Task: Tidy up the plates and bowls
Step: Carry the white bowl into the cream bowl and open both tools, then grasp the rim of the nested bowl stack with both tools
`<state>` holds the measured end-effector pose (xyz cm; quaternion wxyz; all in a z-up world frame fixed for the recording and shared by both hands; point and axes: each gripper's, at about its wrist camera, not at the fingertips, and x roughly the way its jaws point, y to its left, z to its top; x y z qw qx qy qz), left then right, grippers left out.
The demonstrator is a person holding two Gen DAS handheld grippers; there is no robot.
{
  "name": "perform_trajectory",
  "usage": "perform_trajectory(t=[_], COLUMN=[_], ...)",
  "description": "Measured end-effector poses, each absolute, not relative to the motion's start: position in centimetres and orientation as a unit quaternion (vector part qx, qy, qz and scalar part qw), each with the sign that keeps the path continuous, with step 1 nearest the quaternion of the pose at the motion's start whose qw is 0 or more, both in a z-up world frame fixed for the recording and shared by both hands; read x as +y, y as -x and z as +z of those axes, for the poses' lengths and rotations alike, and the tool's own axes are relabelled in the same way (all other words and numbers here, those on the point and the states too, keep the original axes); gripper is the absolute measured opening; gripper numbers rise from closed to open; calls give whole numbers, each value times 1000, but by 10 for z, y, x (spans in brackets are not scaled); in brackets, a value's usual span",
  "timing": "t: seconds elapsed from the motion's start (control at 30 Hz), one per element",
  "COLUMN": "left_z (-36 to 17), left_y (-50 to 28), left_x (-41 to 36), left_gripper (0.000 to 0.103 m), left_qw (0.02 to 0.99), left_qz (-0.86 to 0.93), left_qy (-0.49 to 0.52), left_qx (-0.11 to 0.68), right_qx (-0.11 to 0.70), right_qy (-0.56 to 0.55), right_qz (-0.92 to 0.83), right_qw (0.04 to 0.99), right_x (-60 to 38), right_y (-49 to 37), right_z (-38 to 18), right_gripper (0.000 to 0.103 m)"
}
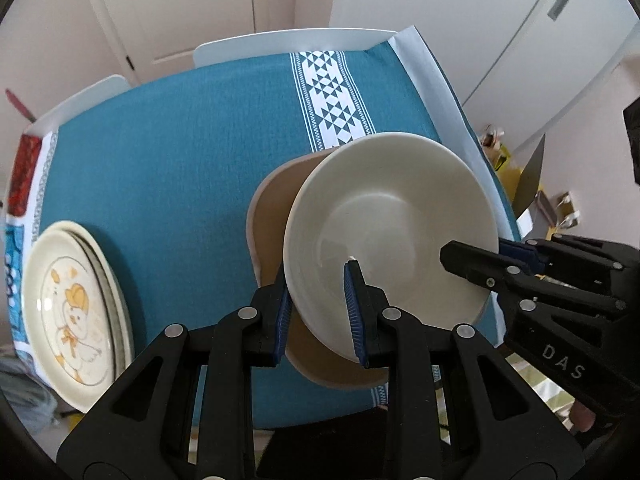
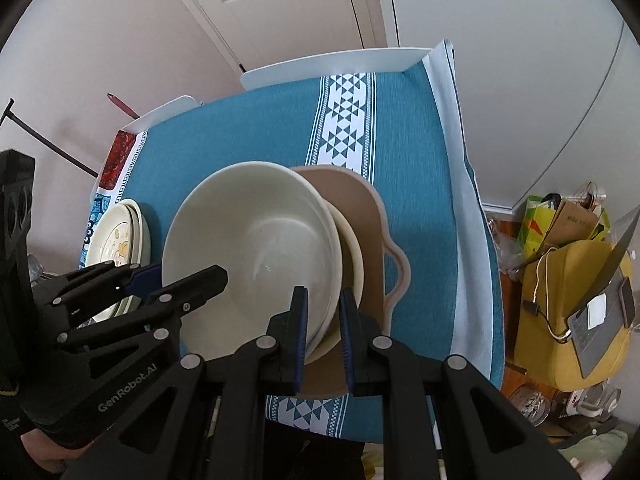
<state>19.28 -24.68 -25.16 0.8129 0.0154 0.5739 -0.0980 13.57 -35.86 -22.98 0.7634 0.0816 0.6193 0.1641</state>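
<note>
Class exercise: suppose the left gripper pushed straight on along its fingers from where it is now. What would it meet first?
The left gripper already clamps the cream bowl by its rim, so the bowl's wall comes first. Just beneath lies the tan handled dish, though the depth between them is unclear.

Two cream bowls (image 2: 256, 240) sit nested, the second showing only as a rim (image 2: 352, 248) under the first, and one tan dish (image 2: 372, 216) with a side handle lies beneath them. At the cloth's edge is one stack of cream plates (image 1: 76, 308); at least two rims show, the exact count unclear. Two grippers are in view, left (image 1: 318, 308) and right (image 2: 324, 332), over one teal tablecloth (image 1: 180, 152).
</note>
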Motion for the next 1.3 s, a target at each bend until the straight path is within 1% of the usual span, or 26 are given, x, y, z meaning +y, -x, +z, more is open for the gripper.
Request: perform_trajectory(t=[0.6,0.77,0.87,1.0,1.03,1.07,1.1,1.13,1.17,1.2,1.23,1.3], left_z=[-252,-246,-230,-183,-171,-158,-148,-139,-130,-123,-118,-118], left_y=[-194,-191,-188,-177,-173,-170,-167,-164,-160,-155,-151,-150], left_x=[-249,-247,-243,-233,-230,-227,-224,-220,-216,-212,-209,-205], left_gripper=[22,22,22,23,25,38,52,87,103,103,103,103], left_qw=[809,814,824,860,868,876,882,889,897,903,907,902], left_qz=[-99,-101,-104,-109,-109,-108,-105,-99,-95,-97,-102,-102], left_qy=[-49,-44,-39,-25,-22,-20,-18,-18,-17,-13,-12,-23], left_qx=[577,571,555,498,483,469,458,447,432,418,408,419], right_qx=[627,621,611,576,567,553,545,533,525,519,511,511], right_qy=[-53,-74,-77,-90,-92,-94,-94,-94,-95,-97,-101,-99], right_qz=[156,156,159,165,168,171,172,174,173,171,170,171], right_qw=[762,764,772,795,801,810,815,823,828,832,836,836], right_x=[-355,-360,-364,-379,-383,-389,-392,-398,-404,-408,-413,-420], right_y=[-140,-137,-135,-134,-133,-131,-130,-128,-126,-124,-121,-117], right_z=[-229,-226,-214,-180,-170,-157,-149,-138,-131,-126,-121,-119], right_gripper=[16,16,16,16,16,17,22,37,52,86,103,103])
